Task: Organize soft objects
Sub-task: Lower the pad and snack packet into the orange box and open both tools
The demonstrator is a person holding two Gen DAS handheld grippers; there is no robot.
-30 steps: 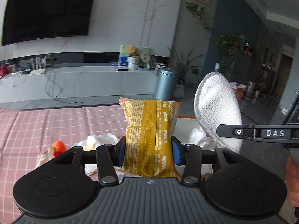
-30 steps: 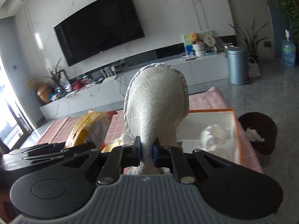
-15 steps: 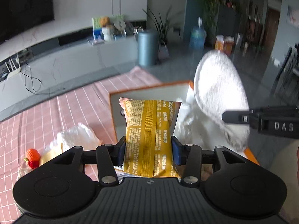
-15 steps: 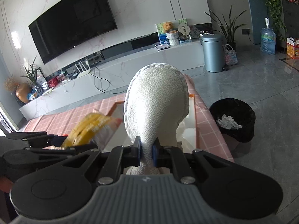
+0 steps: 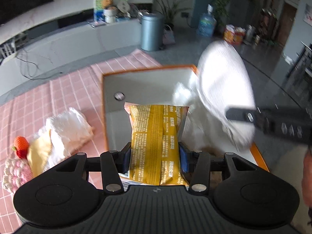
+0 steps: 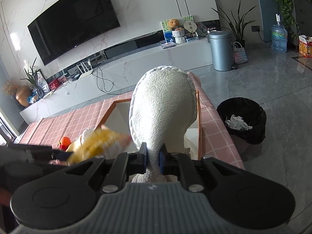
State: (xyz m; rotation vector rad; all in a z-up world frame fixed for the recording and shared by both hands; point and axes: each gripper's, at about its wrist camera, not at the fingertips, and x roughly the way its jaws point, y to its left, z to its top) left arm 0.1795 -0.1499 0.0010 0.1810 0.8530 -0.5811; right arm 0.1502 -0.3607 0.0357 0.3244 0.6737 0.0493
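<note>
- yellow snack packet (image 5: 156, 142), left wrist view: my left gripper (image 5: 155, 156) is clamped on its lower half, both pads squeezing the sides, and it stands upright above the near end of the orange-rimmed tray (image 5: 148, 70).
- to set it down well i judge i should go lower until the packet is near the tray floor, then ease the pads apart so it lies flat on the bare grey left part.
- white slipper (image 5: 224, 89) hangs at the right in this view, blurred, held by my right gripper (image 5: 241, 117) above the tray's right side; a crumpled white bag (image 5: 184, 93) already lies beneath it, so that corner is crowded.
- left of the tray, on the pink checked cloth (image 5: 64, 89), wait a white plastic bundle (image 5: 68, 128), a yellow cloth (image 5: 39, 152), an orange knitted fruit (image 5: 21, 143) and a pink knitted piece (image 5: 15, 171).
- right wrist view: the right gripper (image 6: 153, 157) pinches the slipper (image 6: 163, 109) narrowly at its end, the sole standing up and hiding most of the tray (image 6: 198, 117).
- the packet (image 6: 97, 142) blurs in close at the left, so the two loads could knock together; i'd lower one at a time.
- a black bin (image 6: 242, 117) stands on the floor beyond the table's right edge, a poor place to let the slipper slip.
</note>
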